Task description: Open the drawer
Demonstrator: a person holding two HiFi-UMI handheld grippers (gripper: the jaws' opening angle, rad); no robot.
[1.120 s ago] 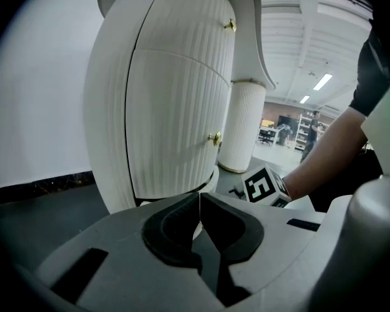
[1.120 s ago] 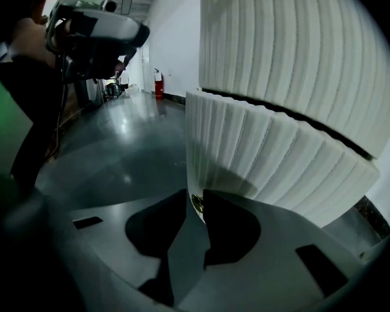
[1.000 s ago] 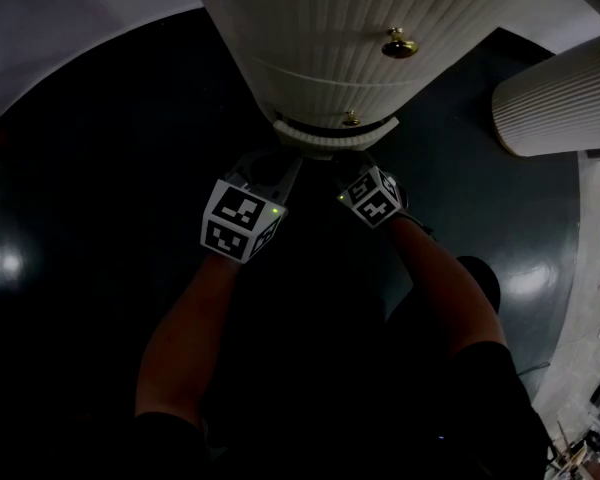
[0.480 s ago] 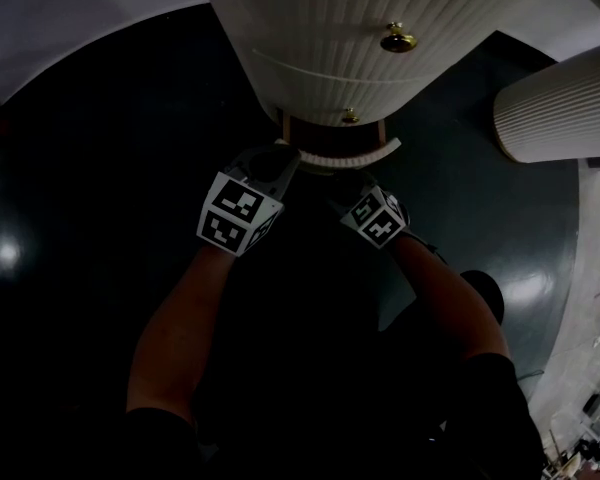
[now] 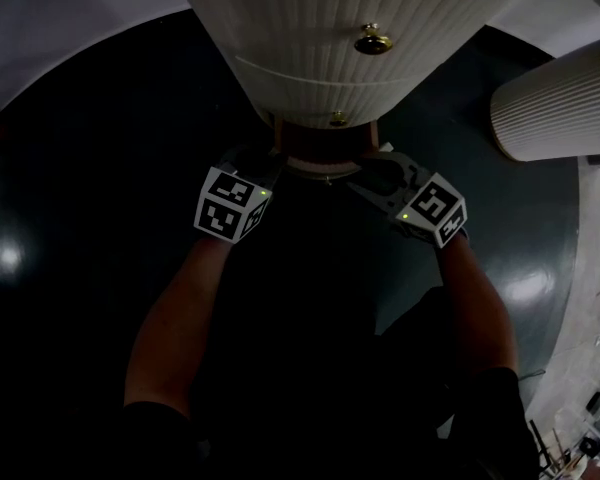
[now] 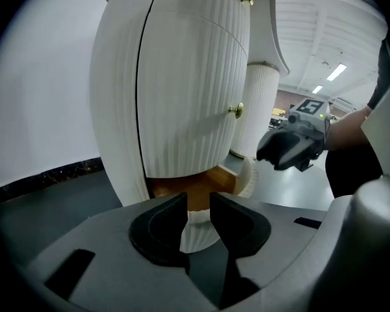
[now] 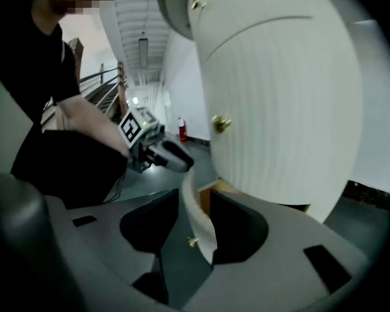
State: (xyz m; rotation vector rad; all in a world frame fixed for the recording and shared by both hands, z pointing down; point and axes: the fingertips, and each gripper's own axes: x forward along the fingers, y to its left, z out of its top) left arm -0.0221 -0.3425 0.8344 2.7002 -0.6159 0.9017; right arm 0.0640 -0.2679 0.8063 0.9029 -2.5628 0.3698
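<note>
Bottom drawer (image 5: 325,148) of ribbed white cabinet (image 5: 320,38) sits pulled partway out, wooden inside showing. My left gripper (image 6: 198,203) is at drawer's left end: jaws nearly together, ribbed drawer front (image 6: 198,233) filling gap, pads look pressed on it. My right gripper (image 7: 195,197) is at other end: jaws have just been opening, now spread wide, drawer front edge-on between them with slack beside it (small brass knob (image 7: 192,241) shows low in that gap). I see dark floor (image 5: 100,168) all round.
</note>
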